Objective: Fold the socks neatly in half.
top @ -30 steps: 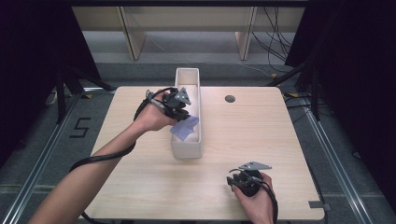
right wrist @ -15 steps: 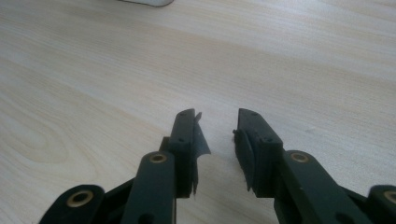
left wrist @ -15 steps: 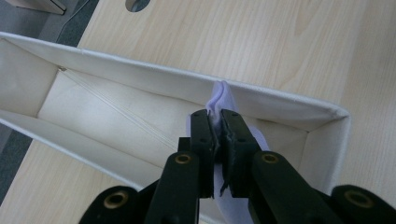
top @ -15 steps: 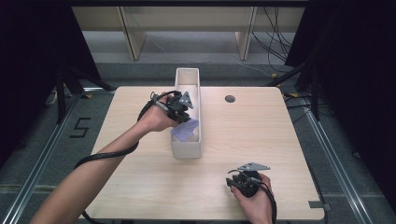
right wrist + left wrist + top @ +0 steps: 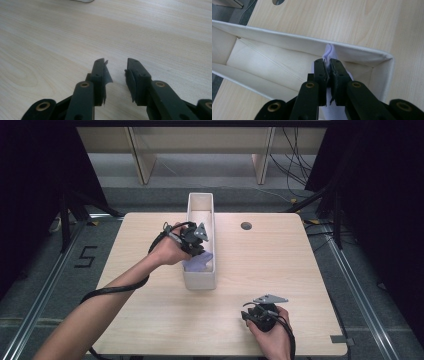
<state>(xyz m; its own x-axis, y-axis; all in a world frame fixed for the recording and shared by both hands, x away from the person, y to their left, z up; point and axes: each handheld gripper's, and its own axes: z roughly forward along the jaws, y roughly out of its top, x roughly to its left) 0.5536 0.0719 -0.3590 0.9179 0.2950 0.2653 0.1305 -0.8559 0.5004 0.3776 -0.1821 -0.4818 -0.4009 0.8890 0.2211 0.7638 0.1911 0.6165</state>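
Nearest the person, the right gripper [image 5: 250, 312] rests low over the bare front part of the table [image 5: 300, 270], well apart from the work; in the right gripper view its jaws stand apart with nothing but wood grain between them. Farther in, the left gripper [image 5: 199, 251] reaches over the long white box [image 5: 200, 282] that stands near the middle of the table, its short end toward the person. In the left gripper view the jaws are pinched together on a fold of pale lilac cloth [image 5: 329, 53], which rises just past the tips and touches the inside of the box's far long wall. From above, the rest of the cloth [image 5: 199, 262] lies bunched in the near end of the box, below the hand.

The step in hand looks like setting the cloth down inside the box. Only a thin fold is caught, so it could slip from the pads if the hand lifts or tugs. The fold sits hard against the wall, so letting go here might leave a corner draped over the rim instead of inside. The box looks light and nothing steadies it, so a sideways push from the gripper could shove or tip it. Beyond the box lies a small round hole [image 5: 246, 225] in the tabletop.
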